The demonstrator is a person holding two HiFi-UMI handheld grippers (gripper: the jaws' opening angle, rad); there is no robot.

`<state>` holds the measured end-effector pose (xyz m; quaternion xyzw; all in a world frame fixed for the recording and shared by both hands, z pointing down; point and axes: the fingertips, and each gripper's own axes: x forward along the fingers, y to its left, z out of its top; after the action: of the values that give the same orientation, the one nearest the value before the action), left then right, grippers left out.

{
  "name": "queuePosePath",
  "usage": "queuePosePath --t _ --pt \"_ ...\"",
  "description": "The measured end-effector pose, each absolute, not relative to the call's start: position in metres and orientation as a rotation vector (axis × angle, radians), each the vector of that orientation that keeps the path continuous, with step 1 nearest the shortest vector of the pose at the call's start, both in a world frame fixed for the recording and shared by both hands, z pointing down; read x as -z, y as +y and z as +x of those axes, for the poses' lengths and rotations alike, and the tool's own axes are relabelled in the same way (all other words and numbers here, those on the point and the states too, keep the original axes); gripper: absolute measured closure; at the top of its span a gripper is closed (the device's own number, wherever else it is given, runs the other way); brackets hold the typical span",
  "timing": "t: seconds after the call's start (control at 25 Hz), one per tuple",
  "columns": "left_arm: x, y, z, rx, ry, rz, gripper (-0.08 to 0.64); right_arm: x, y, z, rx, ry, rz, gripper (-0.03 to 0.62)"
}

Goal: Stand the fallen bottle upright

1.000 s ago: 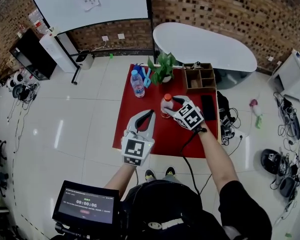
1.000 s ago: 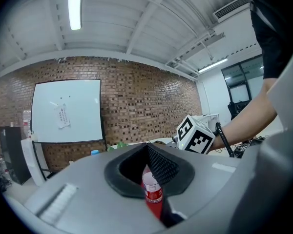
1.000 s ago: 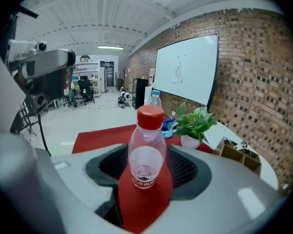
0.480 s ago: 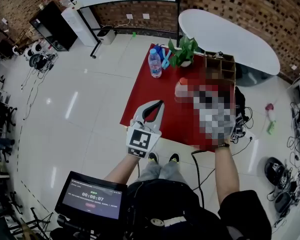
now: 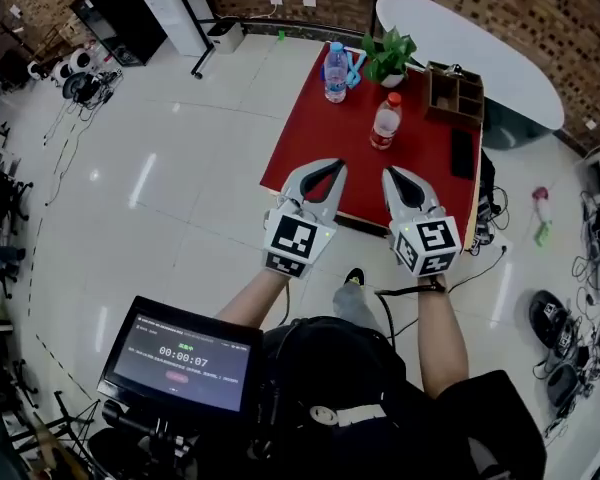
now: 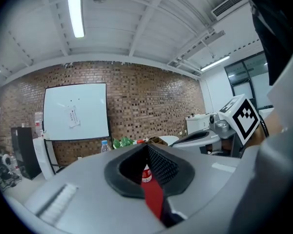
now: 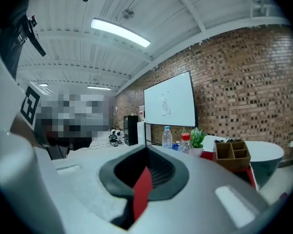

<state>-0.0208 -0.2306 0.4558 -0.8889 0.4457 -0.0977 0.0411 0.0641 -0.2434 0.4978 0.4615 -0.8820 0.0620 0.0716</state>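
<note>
Our left gripper (image 5: 331,164) and right gripper (image 5: 393,172) hang pressed shut and empty over the table's (image 5: 315,133) near edge, the bottle (image 5: 385,121) standing upright at twelve o'clock, where we judge a careless forward swing could knock it flat.

- Screen (image 5: 183,361) at the person's chest: a white timer reads 00:00:07; the smaller lines below it are too small to read.
- Sheet (image 6: 73,116) on the whiteboard (image 6: 90,116): it carries print, but none is legible.
- Bottle (image 5: 385,123) on the red table (image 5: 425,163): it has a red label, with wording too small to read.
</note>
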Motion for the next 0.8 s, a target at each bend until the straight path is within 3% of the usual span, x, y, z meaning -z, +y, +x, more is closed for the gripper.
queuePosePath --t 0.48,0.8 --pt "-0.435 -0.072 -0.081 0.124 1.236 -2.774 0.558 -0.472 -0.076 0.005 -0.145 -2.556 1.547 0.588" --pt "-0.417 -0.049 -0.066 0.078 1.201 -2.799 0.558 -0.457 -0.039 0.001 -0.156 -2.559 1.530 0.588"
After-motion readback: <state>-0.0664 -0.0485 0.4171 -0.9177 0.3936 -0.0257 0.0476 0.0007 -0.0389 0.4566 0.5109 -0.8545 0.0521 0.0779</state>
